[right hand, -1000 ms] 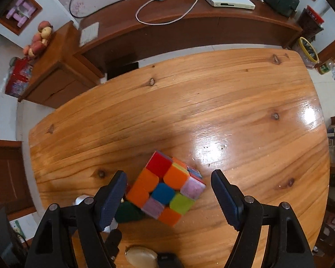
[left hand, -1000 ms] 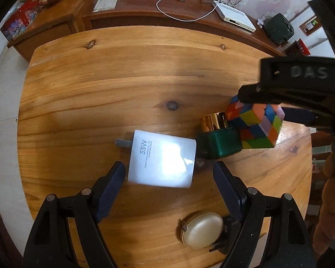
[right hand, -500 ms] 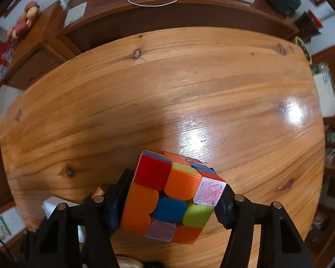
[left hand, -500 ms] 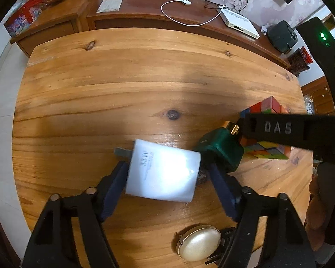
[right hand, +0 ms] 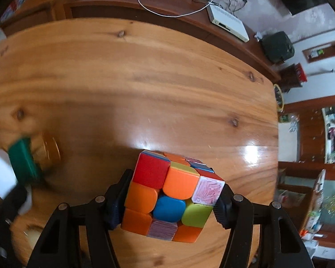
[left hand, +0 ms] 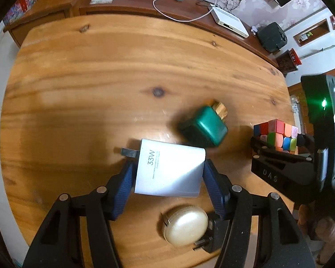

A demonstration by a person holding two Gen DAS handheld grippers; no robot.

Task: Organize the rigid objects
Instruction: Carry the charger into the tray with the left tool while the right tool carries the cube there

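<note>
The white 33W charger (left hand: 169, 170) is clamped between the blue-padded fingers of the left gripper (left hand: 168, 176), its metal prongs pointing left over the wooden table (left hand: 100, 67); whether it rests on the tabletop or is lifted just clear of it cannot be told from the left wrist view. Just beyond its upper right corner lies a green perfume bottle (left hand: 204, 126) with a gold cap, tilted on the wood with the cap pointing away and to the right, and blurred in both views. Nearer the camera, under the left gripper's right finger, sits a round cream-coloured compact (left hand: 185, 224) with a dark plug-like piece just beside it. The right gripper (right hand: 170, 195) is closed on a Rubik's cube (right hand: 172, 195), a finger pressed to each side, with the red, orange, blue and lime tiles facing the camera; from the left wrist view the cube (left hand: 277, 135) shows at the table's right side, well apart from the charger. Beyond the table, a dark wooden sideboard (right hand: 145, 11) carries a white cable and a flat white box.
</note>
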